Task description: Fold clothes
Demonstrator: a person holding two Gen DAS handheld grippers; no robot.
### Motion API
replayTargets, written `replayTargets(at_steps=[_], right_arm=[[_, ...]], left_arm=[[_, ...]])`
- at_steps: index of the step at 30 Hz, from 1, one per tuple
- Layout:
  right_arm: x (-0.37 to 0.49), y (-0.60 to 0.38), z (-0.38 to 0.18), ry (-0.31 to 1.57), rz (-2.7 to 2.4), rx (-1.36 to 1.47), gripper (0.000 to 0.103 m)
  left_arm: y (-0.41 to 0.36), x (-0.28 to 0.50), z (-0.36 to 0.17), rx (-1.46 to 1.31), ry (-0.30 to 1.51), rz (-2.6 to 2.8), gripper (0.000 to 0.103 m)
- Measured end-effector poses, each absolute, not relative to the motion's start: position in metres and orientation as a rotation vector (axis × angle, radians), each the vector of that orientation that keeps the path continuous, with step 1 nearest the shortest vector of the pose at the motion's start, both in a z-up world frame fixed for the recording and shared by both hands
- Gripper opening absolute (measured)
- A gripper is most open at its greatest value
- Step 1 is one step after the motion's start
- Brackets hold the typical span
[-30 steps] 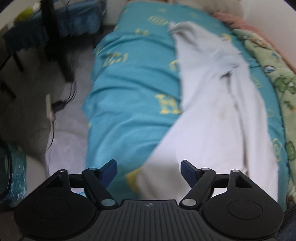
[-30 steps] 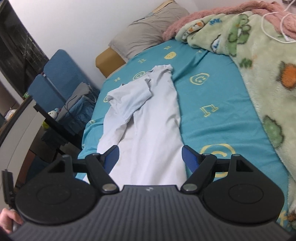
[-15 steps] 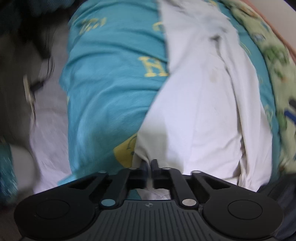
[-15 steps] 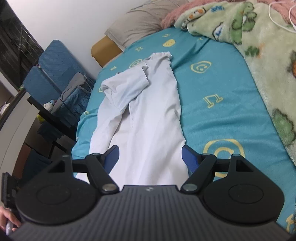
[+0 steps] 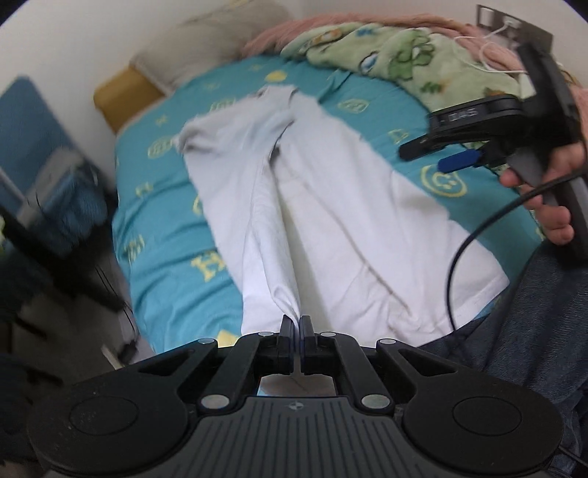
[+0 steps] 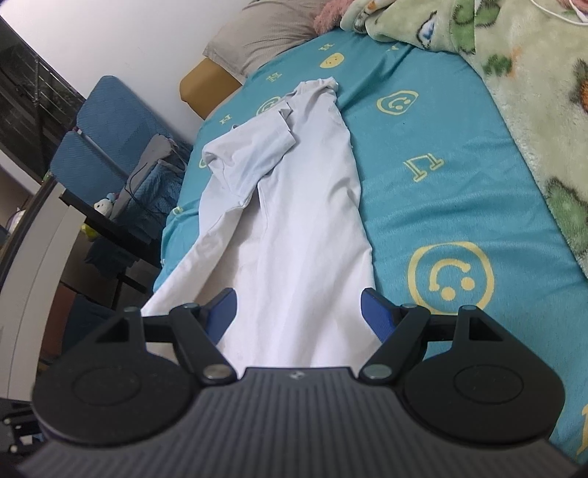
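left gripper: jaws pinching white shirt hem, lower centre | right gripper: jaws standing spread, hovering over shirt | shirt lying mid-frame on bed

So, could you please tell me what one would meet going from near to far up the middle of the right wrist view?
Right claw, open → white shirt lying lengthwise → its folded sleeve → teal smiley-print sheet → grey pillow → white wall.
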State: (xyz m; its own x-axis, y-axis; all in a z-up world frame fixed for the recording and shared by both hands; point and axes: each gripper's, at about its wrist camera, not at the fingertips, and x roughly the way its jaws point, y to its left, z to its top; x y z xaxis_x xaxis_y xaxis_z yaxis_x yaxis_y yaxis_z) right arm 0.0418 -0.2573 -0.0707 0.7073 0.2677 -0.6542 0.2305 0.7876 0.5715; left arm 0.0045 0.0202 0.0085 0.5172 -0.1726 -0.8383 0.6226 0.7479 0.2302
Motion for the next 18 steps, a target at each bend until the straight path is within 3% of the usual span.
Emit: replayTargets(at_steps=[4,10,14,18], right_arm=[[0.042,-0.259,-0.074,0.821,0.018,0.697,0.077],[0.042,-0.261,-0.079,0.840,0.010,0.714,0.077],[0.038,-0.263,-0.084,0.872,0.028,0.735,0.077],[0.032,-0.273,-0.093,0.912,0.034,0.829,0.077]], left_arm=[[0.000,-0.001,-0.007,0.535,0.924,-0.534,0.003],[-0.021,0.013,-0.059,0.405,1.157,-0.587,0.006],[0.002,0.032,-0.069,0.143,1.299,-0.638,0.023],[0.056,0.055,-0.057,-0.183,1.260,-0.569,0.058]])
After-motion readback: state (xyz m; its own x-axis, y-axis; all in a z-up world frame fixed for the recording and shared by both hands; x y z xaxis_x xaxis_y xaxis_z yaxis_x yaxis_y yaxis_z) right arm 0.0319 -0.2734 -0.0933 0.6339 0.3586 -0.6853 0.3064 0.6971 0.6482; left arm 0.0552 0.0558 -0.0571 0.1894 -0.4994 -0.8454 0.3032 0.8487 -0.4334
